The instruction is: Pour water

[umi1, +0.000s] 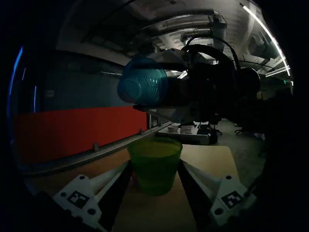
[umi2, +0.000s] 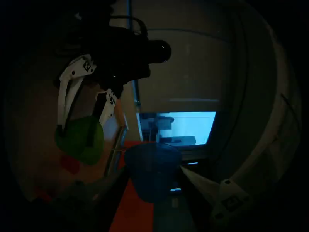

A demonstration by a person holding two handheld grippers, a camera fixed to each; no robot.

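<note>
In the left gripper view a translucent green cup (umi1: 155, 164) stands upright between my left gripper's (umi1: 154, 181) white fingers, which press on both its sides above the wooden table (umi1: 208, 158). Above it a blue cup (umi1: 143, 82) lies tipped on its side, its mouth facing the camera, held by the other gripper. In the right gripper view that blue cup (umi2: 153, 170) sits between my right gripper's (umi2: 154, 181) fingers, which are shut on it. The green cup (umi2: 80, 140) appears at the left there, clamped by the left gripper's white fingers (umi2: 66, 96). No water is visible in the dim light.
The room is dark. A red wall panel (umi1: 77, 131) runs along the table's left side with a metal rail (umi1: 112, 147) below it. A lit window (umi2: 185, 127) glows behind the blue cup. Ceiling light strips (umi1: 266, 34) run overhead.
</note>
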